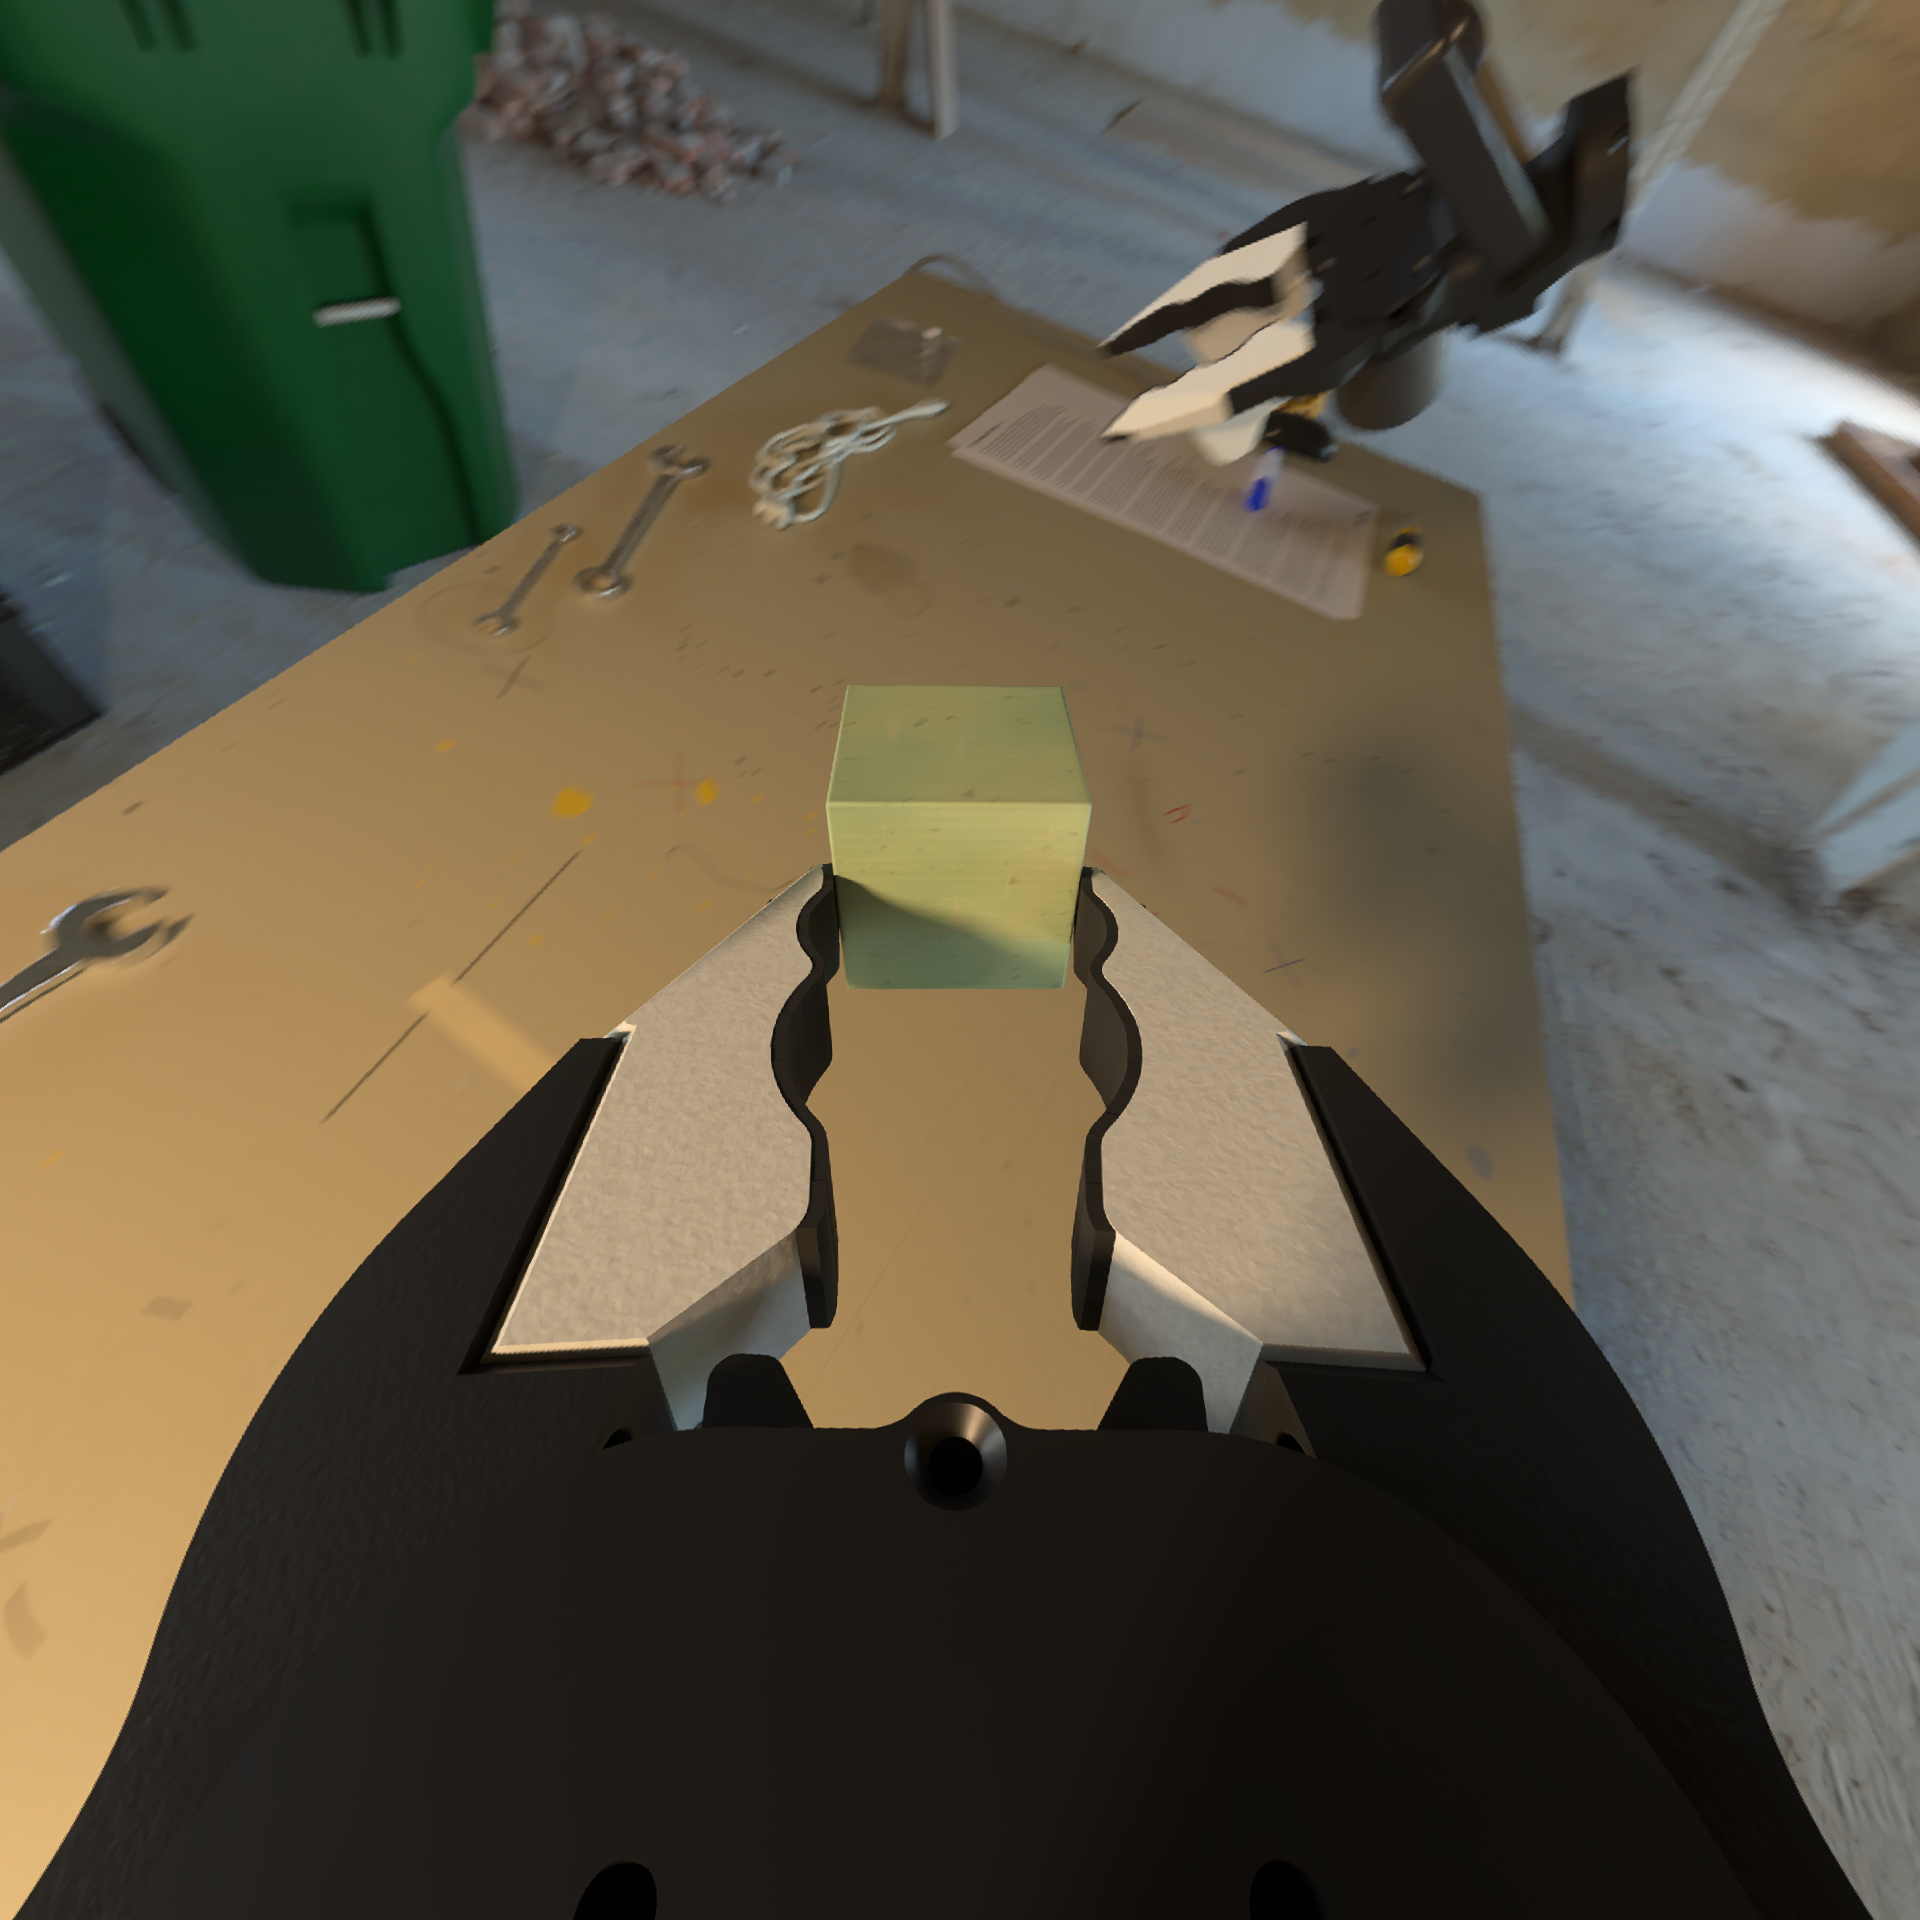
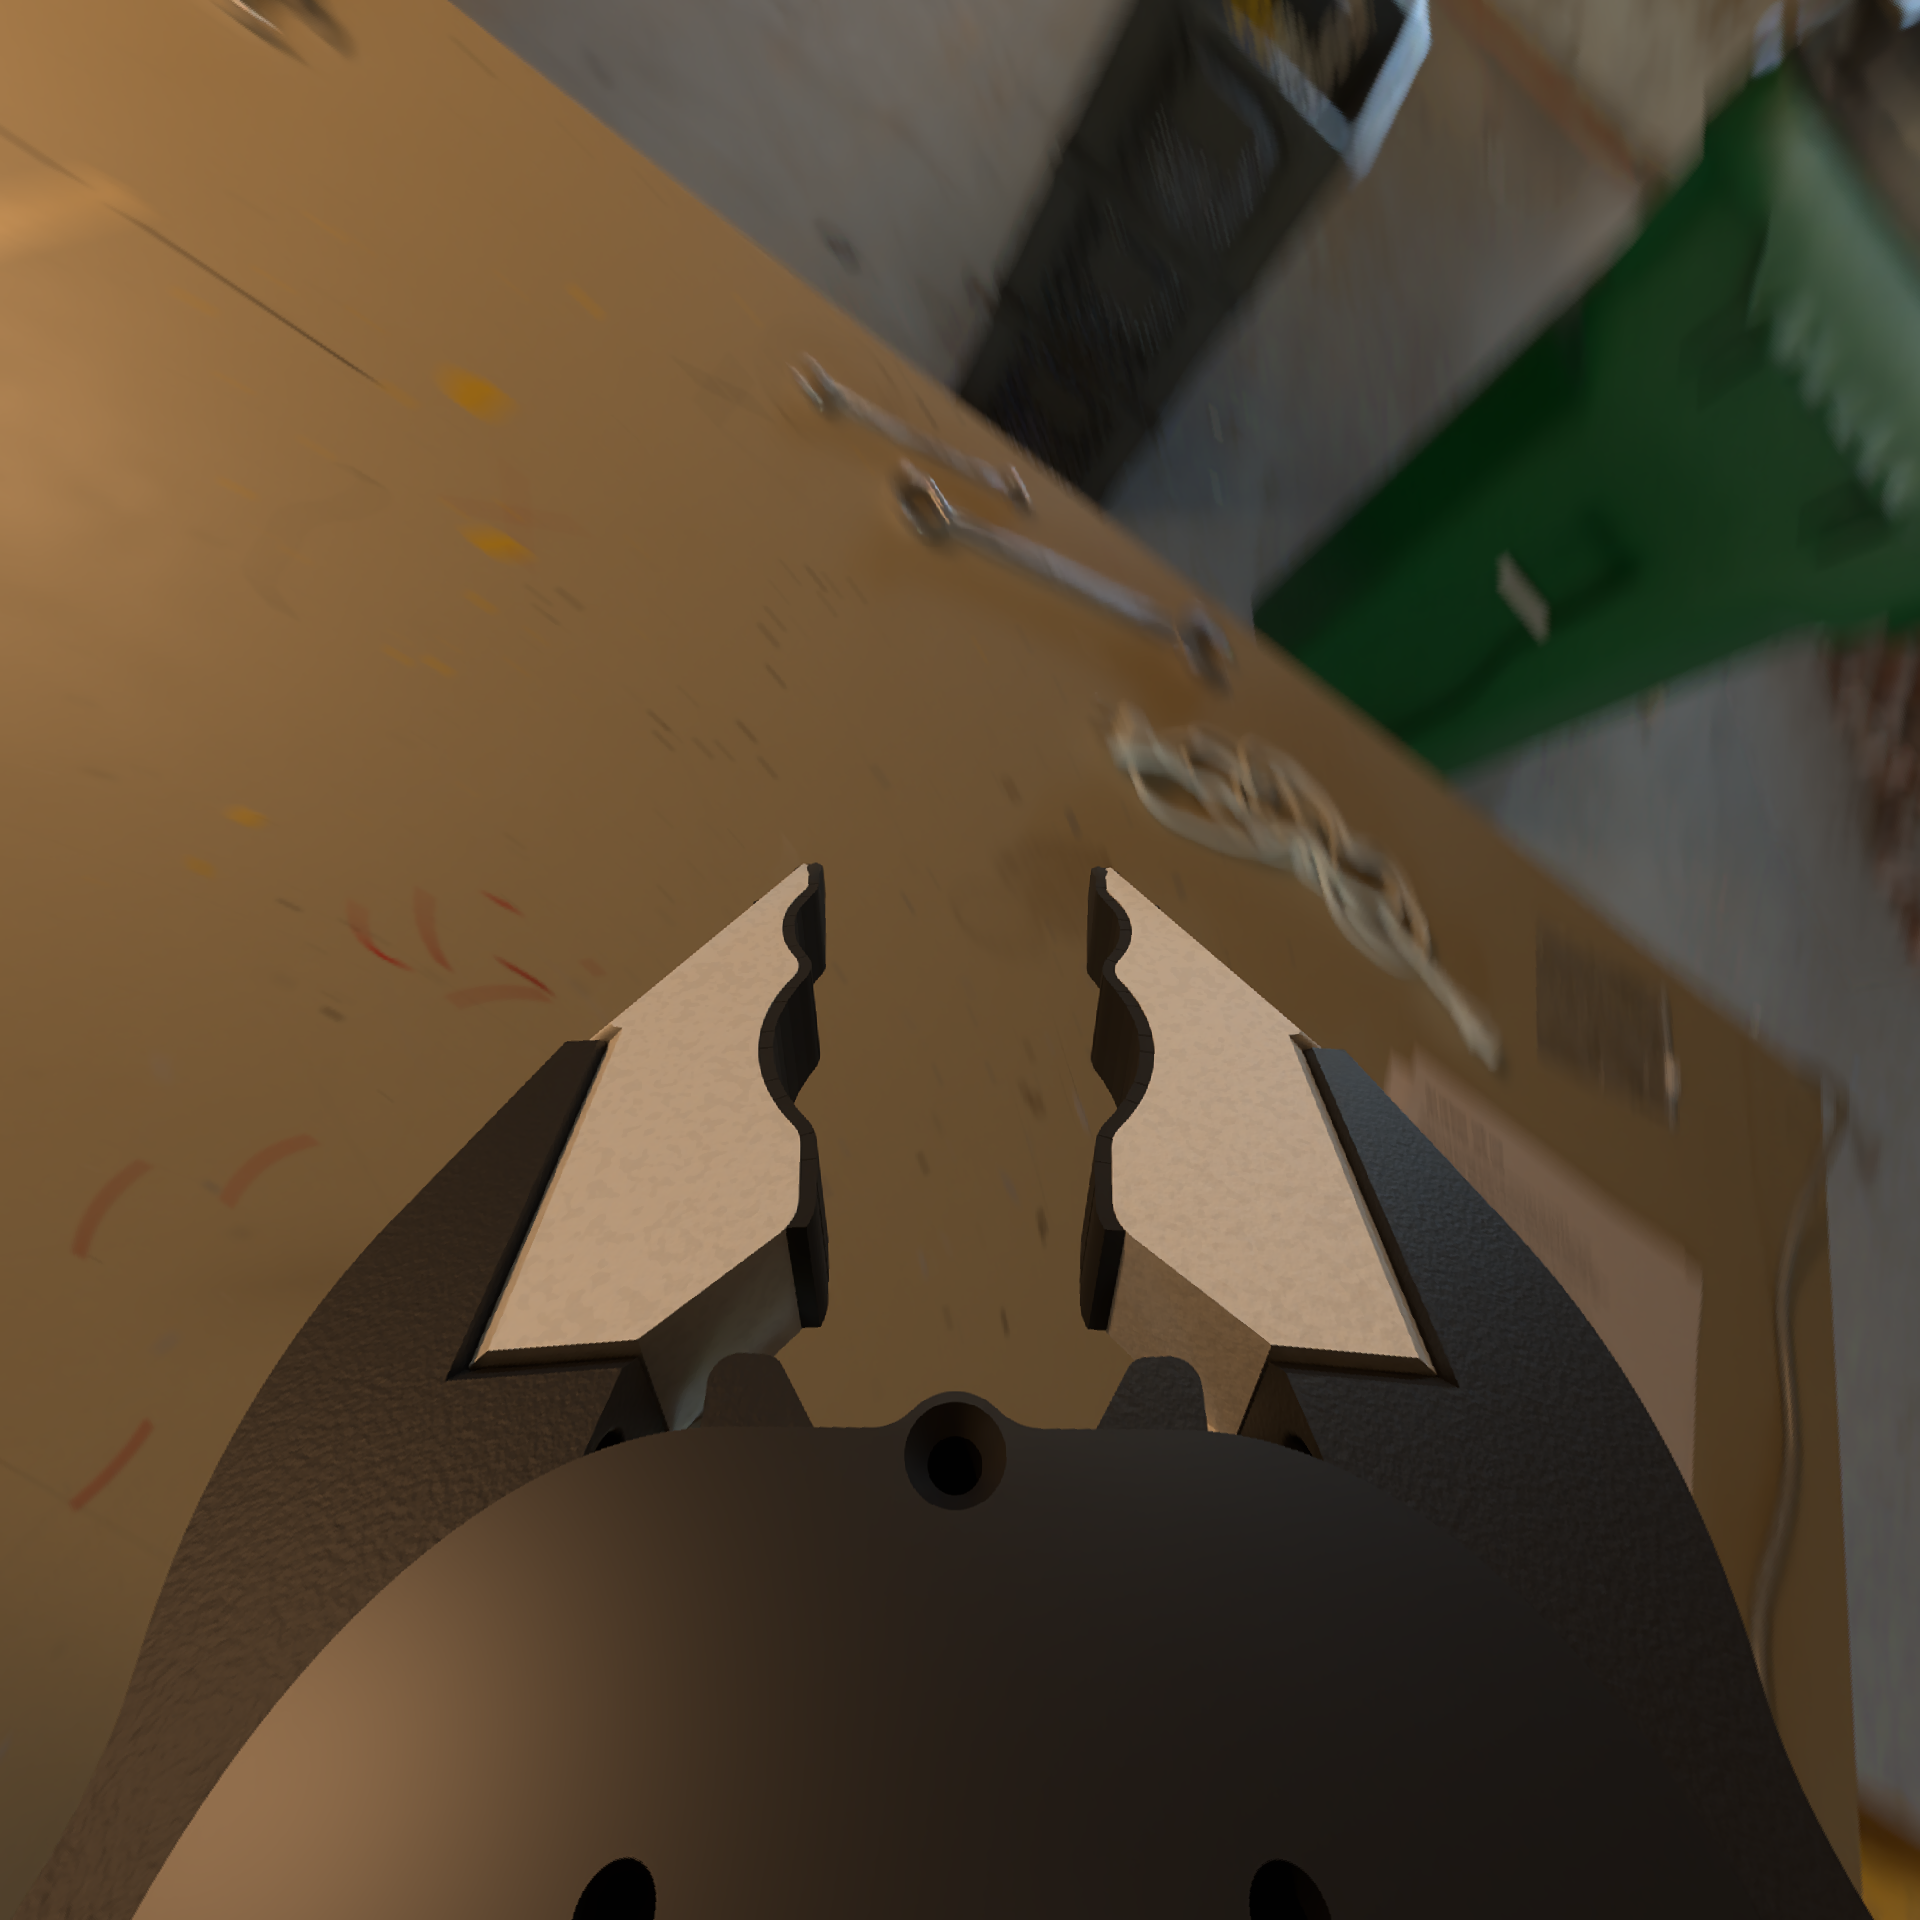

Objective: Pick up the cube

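A pale yellow-green cube (image 1: 956, 831) sits at the middle of the brown workbench (image 1: 312, 1039). My left gripper (image 1: 956, 878) has its two fingertips pressed against the cube's left and right sides near its lower front, shut on it. I cannot tell whether the cube touches the bench. My right gripper (image 2: 956, 873) is open and empty, tilted over bare benchtop (image 2: 416, 727). It also shows in the left wrist view (image 1: 1112, 390), hovering over the far right of the bench, well away from the cube.
Two wrenches (image 1: 634, 530) and a coil of cord (image 1: 831, 457) lie far left of the cube, another wrench (image 1: 94, 935) at the left edge. A printed sheet (image 1: 1174, 488), a blue pen (image 1: 1259, 488) and a small yellow item (image 1: 1403, 551) lie far right. A green bin (image 1: 239, 281) stands beyond.
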